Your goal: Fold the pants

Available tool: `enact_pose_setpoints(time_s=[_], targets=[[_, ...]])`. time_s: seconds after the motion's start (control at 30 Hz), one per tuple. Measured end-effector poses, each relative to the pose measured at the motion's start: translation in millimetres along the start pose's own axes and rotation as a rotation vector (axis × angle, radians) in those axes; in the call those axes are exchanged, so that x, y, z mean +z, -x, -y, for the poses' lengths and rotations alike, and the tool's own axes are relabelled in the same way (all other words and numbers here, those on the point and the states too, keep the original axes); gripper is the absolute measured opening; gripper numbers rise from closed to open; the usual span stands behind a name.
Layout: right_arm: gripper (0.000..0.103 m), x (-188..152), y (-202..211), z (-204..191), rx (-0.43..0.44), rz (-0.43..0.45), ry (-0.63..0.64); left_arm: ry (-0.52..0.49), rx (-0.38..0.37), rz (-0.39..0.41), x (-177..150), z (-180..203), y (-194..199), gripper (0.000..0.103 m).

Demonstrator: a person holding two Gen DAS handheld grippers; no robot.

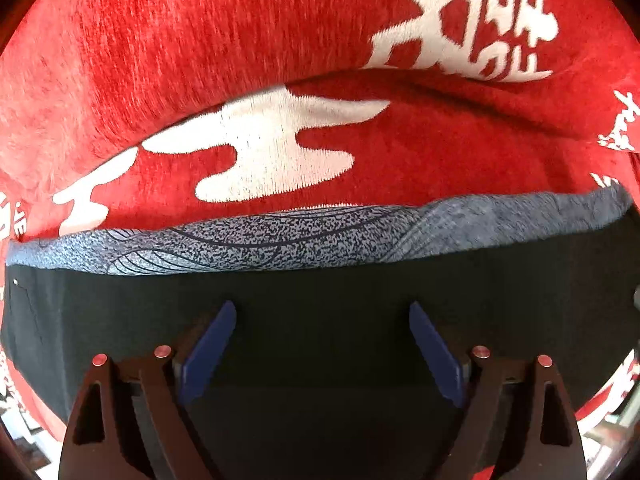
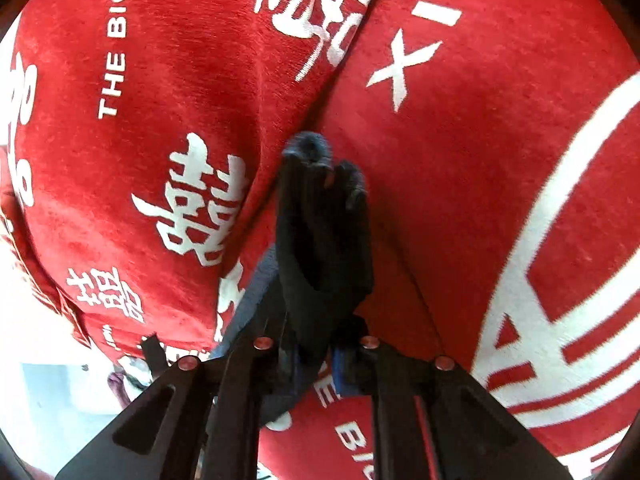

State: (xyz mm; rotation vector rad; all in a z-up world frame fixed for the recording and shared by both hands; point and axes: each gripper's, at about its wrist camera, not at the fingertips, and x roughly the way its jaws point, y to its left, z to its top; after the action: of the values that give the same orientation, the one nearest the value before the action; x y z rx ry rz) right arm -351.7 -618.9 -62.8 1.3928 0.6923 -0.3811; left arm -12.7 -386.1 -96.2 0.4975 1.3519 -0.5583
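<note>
Beneath both tools spreads a red blanket [image 1: 160,40], on it the dark pants [image 1: 320,320] lying crosswise right under the wide-open, empty left hand-held gripper [image 1: 322,344], while the right hand-held gripper [image 2: 316,344] pinches a bunched corner running straight ahead.

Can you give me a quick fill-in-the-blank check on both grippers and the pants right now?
1. The left gripper is ____, its blue pads apart over the black pants.
2. The right gripper is shut on a bunch of ____ fabric.
3. The pants lie on a ____ blanket with white characters.
4. In the left view, the pants' waistband is speckled ____.

Missing words: open; black; red; grey
</note>
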Motion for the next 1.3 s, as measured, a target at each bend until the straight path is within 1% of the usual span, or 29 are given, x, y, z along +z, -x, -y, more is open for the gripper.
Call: enact_pose_setpoints(time_s=[0.07,0.13,0.2,0.27,0.3,0.37,0.4,0.47,0.57,0.63,0.77,0.8,0.83,0.87,0.93,1.03,1.07,1.1,1.23,1.3], targets=[[0.013,-3.7,-11.2,20.1,-0.062,-0.013,-0.048,0.001,0.013,0.027,0.8,3.9,-1.3,0.099],[0.013,-6.9,-25.5,39.0,-0.126,-0.038,-0.049,-0.025,0.011,0.048,3.2,4.5,-0.9,0.099],[0.016,-11.2,-32.8,48.1,-0.151,-0.044,-0.036,-0.044,0.006,0.06,11.0,3.3,-3.4,0.099],[0.024,-13.1,-31.2,49.1,-0.165,-0.033,-0.045,-0.028,0.029,0.07,17.8,-11.1,-2.8,0.099],[0.027,-13.8,-29.3,48.8,-0.176,-0.032,-0.042,0.006,0.066,0.062,23.4,-24.1,-2.7,0.099],[0.034,-14.9,-23.5,47.5,-0.213,-0.038,-0.025,0.062,0.088,0.054,29.4,-43.6,2.0,0.099],[0.035,-16.0,-18.8,46.3,-0.236,-0.039,-0.014,0.097,0.112,0.053,30.9,-57.0,8.9,0.099],[0.037,-19.8,-3.2,41.6,-0.273,-0.023,0.004,0.118,0.125,0.057,28.8,-73.4,20.2,0.099],[0.039,-28.8,15.7,34.0,-0.285,-0.006,0.01,0.117,0.158,0.046,17.7,-96.9,36.5,0.099],[0.039,-38.6,19.9,27.0,-0.287,-0.011,0.025,0.119,0.181,0.039,5.0,-114.6,45.5,0.099],[0.039,-68.9,6.2,-0.8,-0.257,-0.073,0.08,0.167,0.17,0.022,-19.0,-142.1,52.3,0.099],[0.039,-76.9,-2.1,-9.1,-0.246,-0.098,0.095,0.176,0.162,0.018,-25.2,-152.7,52.8,0.099],[0.039,-84.9,-10.4,-17.1,-0.237,-0.123,0.111,0.179,0.155,0.016,-18.1,-160.2,50.1,0.099],[0.039,-95.4,-24.0,-30.4,-0.223,-0.156,0.14,0.181,0.149,0.016,-23.3,-168.3,51.5,0.099],[0.039,-107.9,-42.6,-51.8,-0.212,-0.192,0.194,0.182,0.124,0.019,-34.6,-184.8,53.3,0.099],[0.039,-133.6,-82.2,-100.8,-0.2,-0.242,0.321,0.182,0.085,0.03,-51.9,-213.2,58.4,0.099],[0.039,-143.4,-97.6,-120.0,-0.197,-0.261,0.371,0.184,0.069,0.034,-52.9,-224.1,52.7,0.099],[0.039,-154.2,-115.1,-140.9,-0.188,-0.284,0.425,0.186,0.044,0.04,-57.5,-242.2,55.4,0.099],[0.042,-196.1,-188.6,-219.3,-0.151,-0.386,0.625,0.193,-0.004,0.078,-71.5,-309.1,62.1,0.099],[0.042,-222.7,-235.2,-264.7,-0.127,-0.452,0.739,0.21,-0.024,0.109,-79.4,-354.7,69.7,0.099]])
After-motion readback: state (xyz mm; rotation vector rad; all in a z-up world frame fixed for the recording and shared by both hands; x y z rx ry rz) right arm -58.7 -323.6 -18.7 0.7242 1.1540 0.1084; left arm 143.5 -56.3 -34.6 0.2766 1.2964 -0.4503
